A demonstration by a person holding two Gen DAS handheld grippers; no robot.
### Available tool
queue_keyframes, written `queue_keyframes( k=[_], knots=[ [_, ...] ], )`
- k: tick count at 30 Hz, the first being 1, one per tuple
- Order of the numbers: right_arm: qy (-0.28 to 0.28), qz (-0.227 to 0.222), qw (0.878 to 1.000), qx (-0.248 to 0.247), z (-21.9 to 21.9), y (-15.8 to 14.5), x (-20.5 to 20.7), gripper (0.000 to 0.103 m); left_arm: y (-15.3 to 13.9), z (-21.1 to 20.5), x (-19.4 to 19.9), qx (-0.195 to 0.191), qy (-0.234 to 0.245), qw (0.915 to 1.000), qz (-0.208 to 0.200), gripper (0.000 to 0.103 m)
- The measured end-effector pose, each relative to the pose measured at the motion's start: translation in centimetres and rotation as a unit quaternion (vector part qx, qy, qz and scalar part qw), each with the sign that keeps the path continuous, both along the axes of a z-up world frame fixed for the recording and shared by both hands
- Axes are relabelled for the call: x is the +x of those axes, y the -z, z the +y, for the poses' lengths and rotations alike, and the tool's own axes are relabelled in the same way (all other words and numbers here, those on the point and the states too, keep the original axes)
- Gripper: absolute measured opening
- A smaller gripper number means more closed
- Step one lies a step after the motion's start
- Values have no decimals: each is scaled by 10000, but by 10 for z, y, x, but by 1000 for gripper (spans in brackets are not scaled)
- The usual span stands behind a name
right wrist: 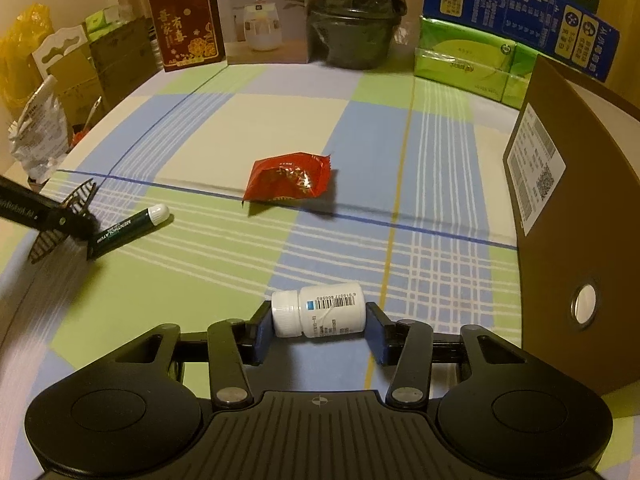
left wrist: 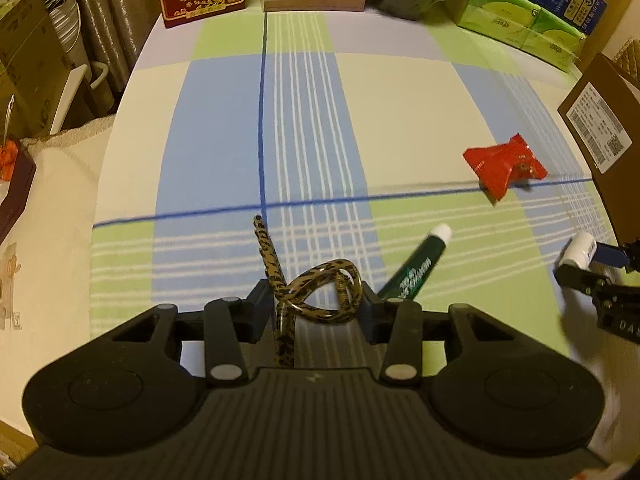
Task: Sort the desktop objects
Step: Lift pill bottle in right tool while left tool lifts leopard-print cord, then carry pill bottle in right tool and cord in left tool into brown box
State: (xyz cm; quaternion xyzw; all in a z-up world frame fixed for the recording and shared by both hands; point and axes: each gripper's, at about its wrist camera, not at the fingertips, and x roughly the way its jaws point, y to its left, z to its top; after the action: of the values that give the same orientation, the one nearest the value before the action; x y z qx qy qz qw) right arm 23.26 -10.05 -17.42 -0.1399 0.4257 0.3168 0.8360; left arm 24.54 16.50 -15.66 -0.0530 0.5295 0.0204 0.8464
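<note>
My left gripper [left wrist: 314,300] is shut on a leopard-print hair clip [left wrist: 308,292], which stands up between its jaws above the checked tablecloth. My right gripper [right wrist: 318,320] is shut on a white pill bottle [right wrist: 320,314] that lies sideways between the blue pads; the bottle also shows in the left wrist view [left wrist: 578,250]. A green lip balm tube [left wrist: 416,268] with a white cap lies just right of the left gripper; it also shows in the right wrist view [right wrist: 130,230]. A red snack packet [left wrist: 506,166] lies mid-table, also seen in the right wrist view [right wrist: 290,178].
A brown cardboard box [right wrist: 568,216] stands at the right edge, close to my right gripper. Along the back stand a red gift box [right wrist: 184,38], a humidifier box [right wrist: 262,16], a dark pot [right wrist: 356,28] and green tissue packs [right wrist: 472,62]. The table edge falls off at left [left wrist: 108,168].
</note>
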Motion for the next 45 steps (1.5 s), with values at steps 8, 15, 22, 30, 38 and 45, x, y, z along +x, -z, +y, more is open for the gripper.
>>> queue_keyframes(
  k=[8,15,22,30,38,45],
  knots=[
    [-30,33,9999,93,-6,-7,-11,44,-7,-7,-26,-54,14,10000,-47,39],
    [-4,90,9995,316,-20,-21,-24,44,-22,-16,-52,-78,18,9999,-152,39],
    [-28,142,9987,489,-40,-36,-41,44,-38,-43,-77,-219,228,9991,-294,39],
    [-65,160,9980,609,-73,-55,-57,44,-59,-86,-92,-382,576,9963,-507,39],
    [26,60,9972,743,-117,-81,-63,44,-82,-135,-95,-540,1007,9906,-757,39],
    [316,-43,9959,852,-167,-104,-58,44,-100,-189,-90,-705,1496,9814,-976,39]
  ],
)
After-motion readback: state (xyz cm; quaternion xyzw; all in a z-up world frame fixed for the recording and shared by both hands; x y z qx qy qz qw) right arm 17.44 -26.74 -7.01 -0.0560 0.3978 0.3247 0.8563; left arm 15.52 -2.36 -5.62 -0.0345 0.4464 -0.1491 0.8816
